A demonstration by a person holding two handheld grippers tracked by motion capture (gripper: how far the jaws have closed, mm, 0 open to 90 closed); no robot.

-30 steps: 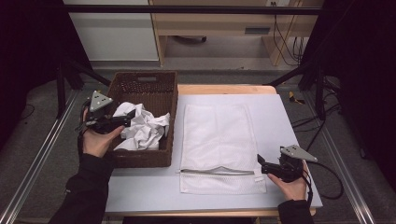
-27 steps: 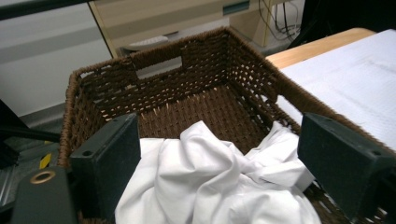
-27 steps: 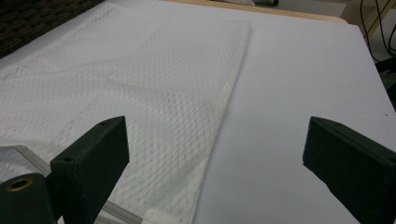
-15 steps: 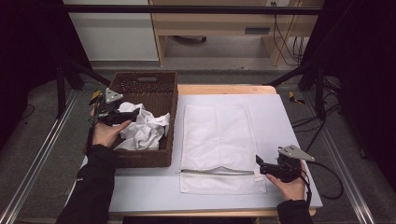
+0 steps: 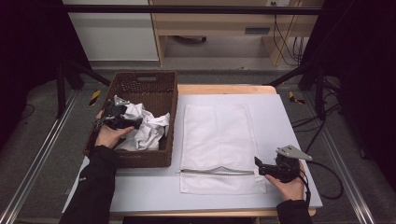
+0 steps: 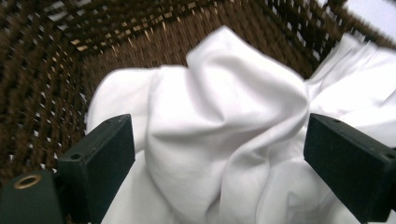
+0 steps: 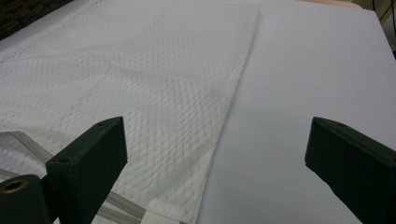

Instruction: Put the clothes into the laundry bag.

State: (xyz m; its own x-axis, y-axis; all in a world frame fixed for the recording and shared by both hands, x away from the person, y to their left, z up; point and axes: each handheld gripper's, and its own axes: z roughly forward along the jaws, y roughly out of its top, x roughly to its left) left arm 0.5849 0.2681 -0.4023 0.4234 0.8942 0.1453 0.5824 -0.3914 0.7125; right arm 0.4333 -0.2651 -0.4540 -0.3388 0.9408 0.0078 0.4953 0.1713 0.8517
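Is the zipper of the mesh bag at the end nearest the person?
Yes: in the high view the zipper runs across the mesh bag at its near end, close to the right gripper.

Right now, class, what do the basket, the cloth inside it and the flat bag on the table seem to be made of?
Basket: dark brown woven wicker or rattan, gaps between strands.
Cloth: soft, matte white fabric, probably cotton, lying in folds.
Bag: white net mesh, diamond pattern, with a zip along one end.

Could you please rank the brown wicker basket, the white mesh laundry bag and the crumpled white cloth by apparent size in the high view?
1. White mesh laundry bag and brown wicker basket: look alike, unranked.
2. Crumpled white cloth, clearly smallest, inside the basket.
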